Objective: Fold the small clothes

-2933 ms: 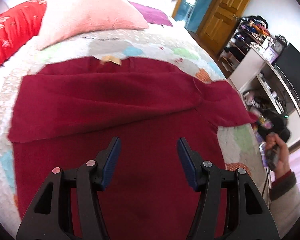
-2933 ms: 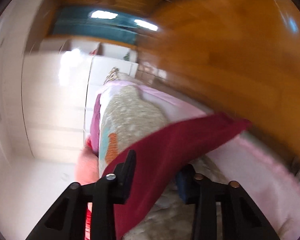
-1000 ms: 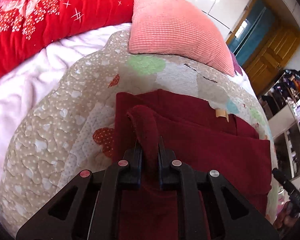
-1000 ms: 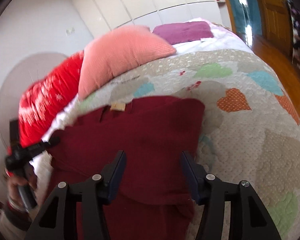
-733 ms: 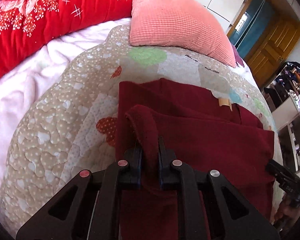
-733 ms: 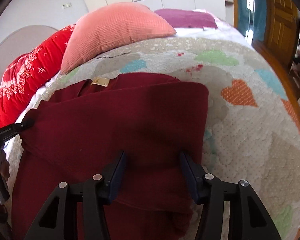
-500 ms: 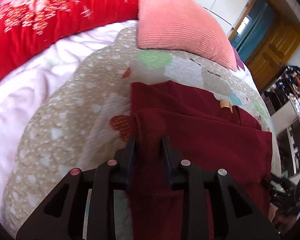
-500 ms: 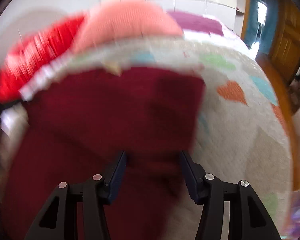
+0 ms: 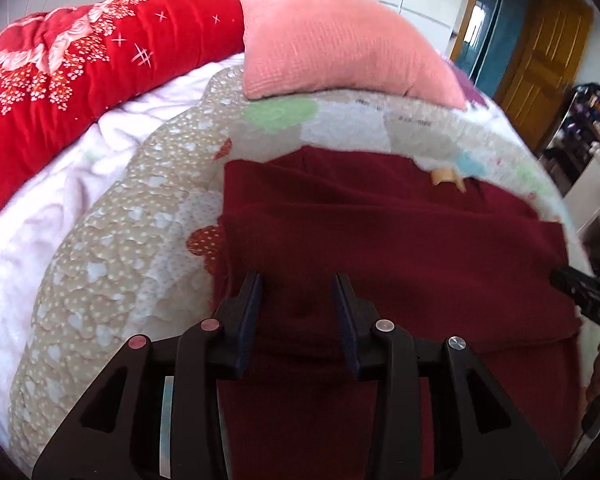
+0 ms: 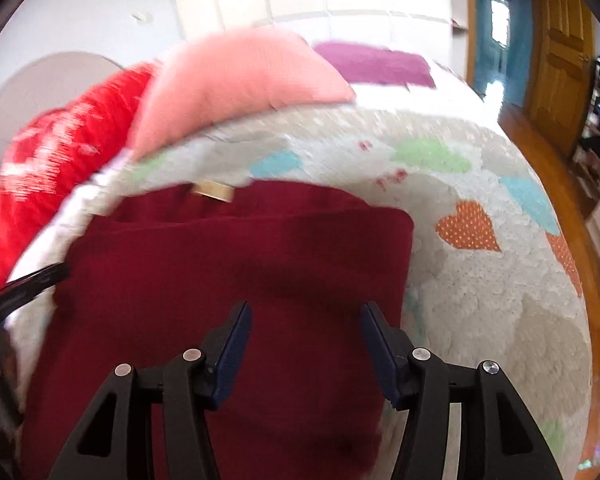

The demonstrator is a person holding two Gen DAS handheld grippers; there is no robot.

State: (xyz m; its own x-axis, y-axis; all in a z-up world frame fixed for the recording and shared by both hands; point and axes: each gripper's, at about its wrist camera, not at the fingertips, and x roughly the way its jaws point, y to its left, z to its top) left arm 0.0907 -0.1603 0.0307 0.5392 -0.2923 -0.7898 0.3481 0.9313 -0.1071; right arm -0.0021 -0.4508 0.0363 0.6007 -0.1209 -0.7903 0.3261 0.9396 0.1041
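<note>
A dark red sweater [image 9: 400, 248] lies on the quilted bed, both sleeves folded across its body, with a tan neck label [image 9: 446, 176] at the far end. My left gripper [image 9: 298, 286] is open just above the sweater's left side, holding nothing. In the right wrist view the sweater [image 10: 236, 264] fills the middle, its label [image 10: 214, 190] at the top. My right gripper [image 10: 306, 316] is open and empty over the sweater's right part. The right gripper's tip [image 9: 580, 288] shows at the right edge of the left wrist view.
The heart-patterned quilt [image 9: 112, 264] covers the bed. A pink pillow [image 9: 340, 44] and a red floral blanket [image 9: 80, 64] lie at the head. A purple pillow [image 10: 376, 64] lies beyond. A wooden door [image 10: 560, 48] and shelves stand to the right.
My left gripper was shut on the sleeve edge; it has opened and let the sleeve down on the sweater. The right gripper stays open and has shifted a little over the cloth.
</note>
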